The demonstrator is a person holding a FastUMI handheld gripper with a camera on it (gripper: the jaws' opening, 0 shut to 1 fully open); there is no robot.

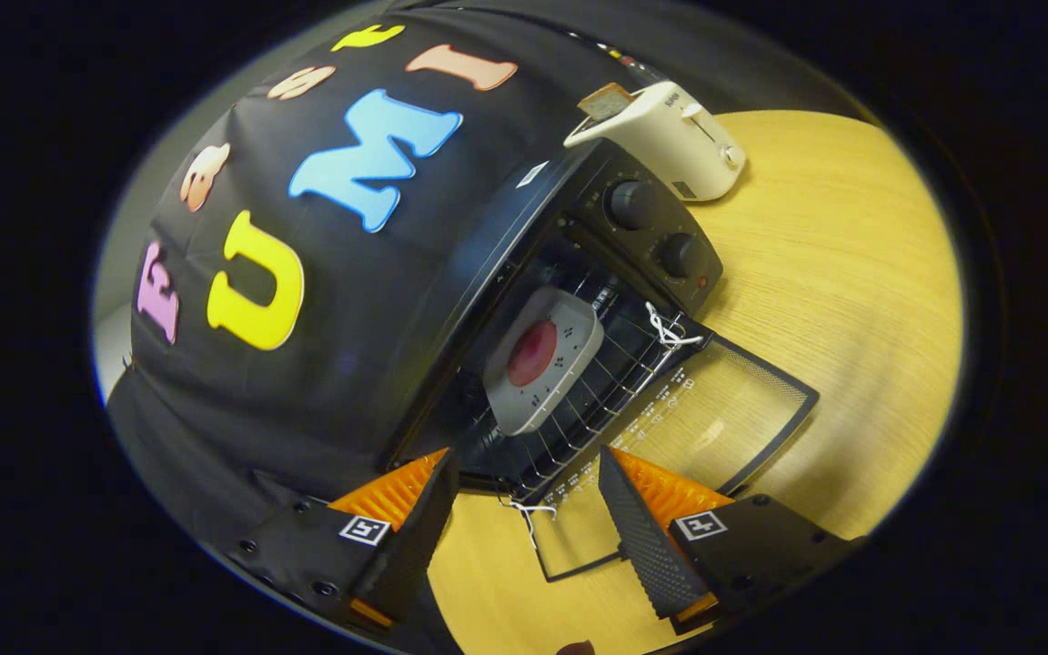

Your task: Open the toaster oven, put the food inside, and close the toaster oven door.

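The black toaster oven [524, 246] stands open just ahead of my fingers, its glass door [715, 409] folded down flat over the wooden table. Inside, on the wire rack [615, 364], lies a grey square plate [547, 359] with a round red piece of food [533, 353] on it. White string loops hang at both ends of the door's hinge side. My gripper [524, 478] is open, tilted, its fingers apart with nothing between them, hovering over the door's near edge and short of the rack.
A white pop-up toaster [679, 136] with a slice of bread [609, 100] in its slot stands beyond the oven's knob panel [656, 227]. The wooden table [851, 300] stretches out beside the open door. The black cloth wall hangs behind the oven.
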